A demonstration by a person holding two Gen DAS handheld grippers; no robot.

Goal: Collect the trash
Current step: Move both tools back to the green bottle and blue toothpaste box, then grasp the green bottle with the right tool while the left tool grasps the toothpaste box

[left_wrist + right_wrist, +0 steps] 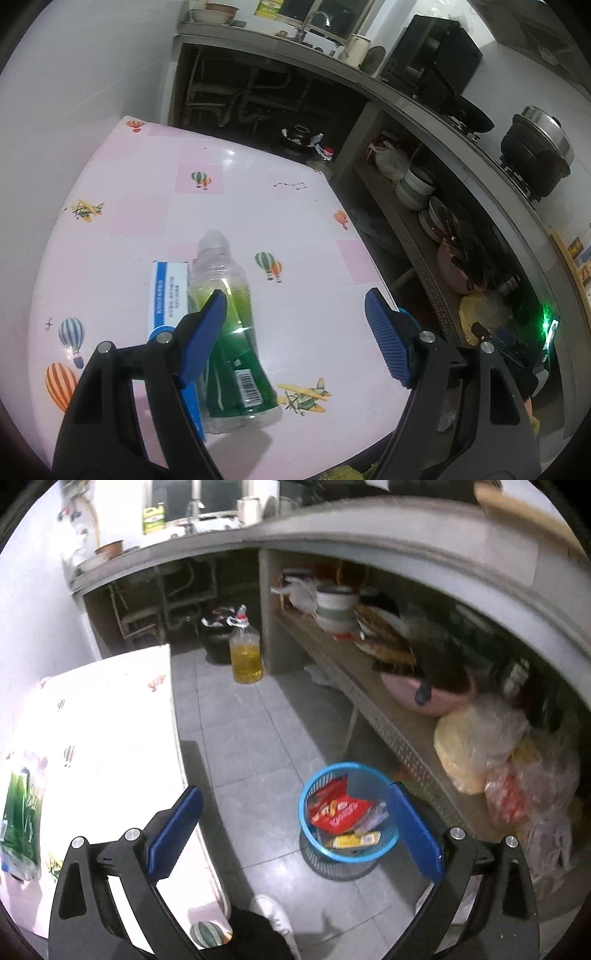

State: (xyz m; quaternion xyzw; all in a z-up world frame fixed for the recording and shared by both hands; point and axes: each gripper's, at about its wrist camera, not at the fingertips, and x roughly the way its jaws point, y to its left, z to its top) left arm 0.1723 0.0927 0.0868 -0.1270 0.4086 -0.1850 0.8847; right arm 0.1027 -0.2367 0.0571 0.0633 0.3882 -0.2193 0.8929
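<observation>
**A:** Start with your left gripper [295, 306]. How do its fingers stand?

**B:** Your left jaws are spread with nothing pressed between them. The left finger [207, 332] hangs over the plastic bottle [232, 328], hiding part of its middle, but I can't say it touches. The right finger [384, 336] sits well to the right, over bare tablecloth near the table's edge.

**A:** And the bottle itself?

**B:** It lies on its side on your pink table [155, 221], neck pointing away from you, base near you, a green label round its lower half with a barcode showing. Just beside it on the left lies a white and blue carton [168, 291], running alongside it; the two look to be touching.

**A:** Now your right gripper [295, 827].

**B:** Its jaws are wide apart and empty. Between and beyond the fingers you see the grey tiled floor and the blue basket [384, 845]. The right finger [413, 830] covers part of the basket's right rim.

**A:** What is in the basket?

**B:** A red wrapper [336, 808], a yellow packet [351, 840] and some clear plastic. The basket stands on the floor between the table on the left and the low shelf [369, 698] on the right.

**A:** Anything further out?

**B:** Far across the floor stands a jug of yellow oil [246, 653], with a black bin [218, 638] just behind it. Near the bottom edge, your white shoe [273, 919] is on the tiles.
</observation>
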